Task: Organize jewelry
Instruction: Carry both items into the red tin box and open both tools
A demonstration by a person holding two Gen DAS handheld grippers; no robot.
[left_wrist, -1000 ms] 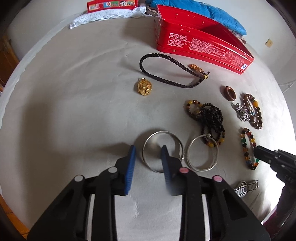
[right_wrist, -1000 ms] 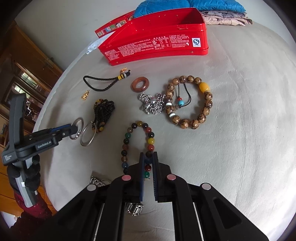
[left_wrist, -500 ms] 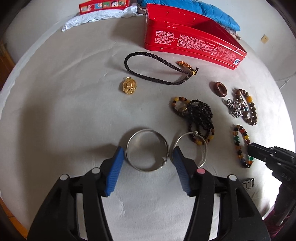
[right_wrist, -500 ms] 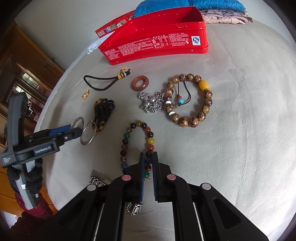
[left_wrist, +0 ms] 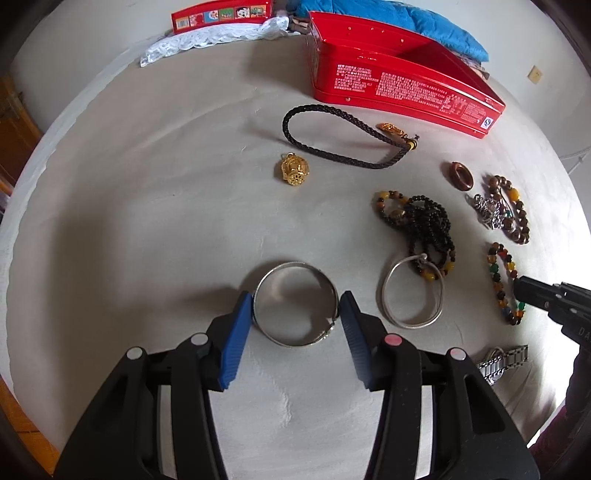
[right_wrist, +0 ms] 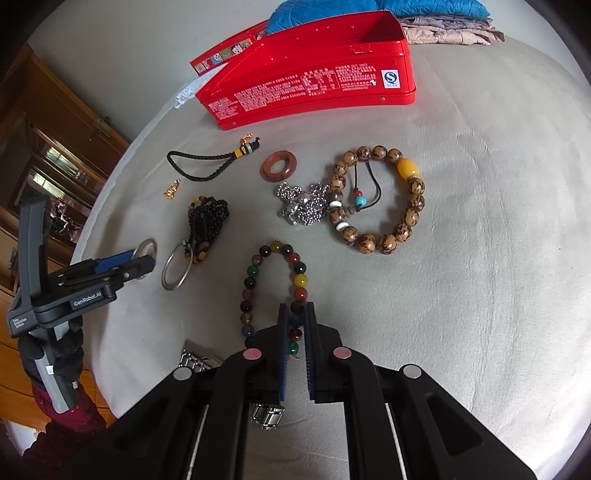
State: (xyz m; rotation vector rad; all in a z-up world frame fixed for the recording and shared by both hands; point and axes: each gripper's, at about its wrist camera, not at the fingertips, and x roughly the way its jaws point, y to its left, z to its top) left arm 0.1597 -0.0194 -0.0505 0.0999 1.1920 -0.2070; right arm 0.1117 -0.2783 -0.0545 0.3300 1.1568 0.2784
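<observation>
My left gripper is open, its blue pads on either side of a silver bangle that lies flat on the grey cloth; the left pad looks close to touching it. A second silver bangle lies just right. My right gripper is nearly shut around the near end of a multicoloured bead bracelet; a firm hold is not clear. An open red tin stands at the back, also in the right wrist view.
On the cloth lie a black cord, gold pendant, black bead string, brown ring, silver charm, wooden bead bracelet and metal watch band. Blue bedding lies behind the tin.
My left gripper has opened wider and moved forward, so its pads now flank the silver bangle. The right gripper has stayed still at the bead bracelet.
</observation>
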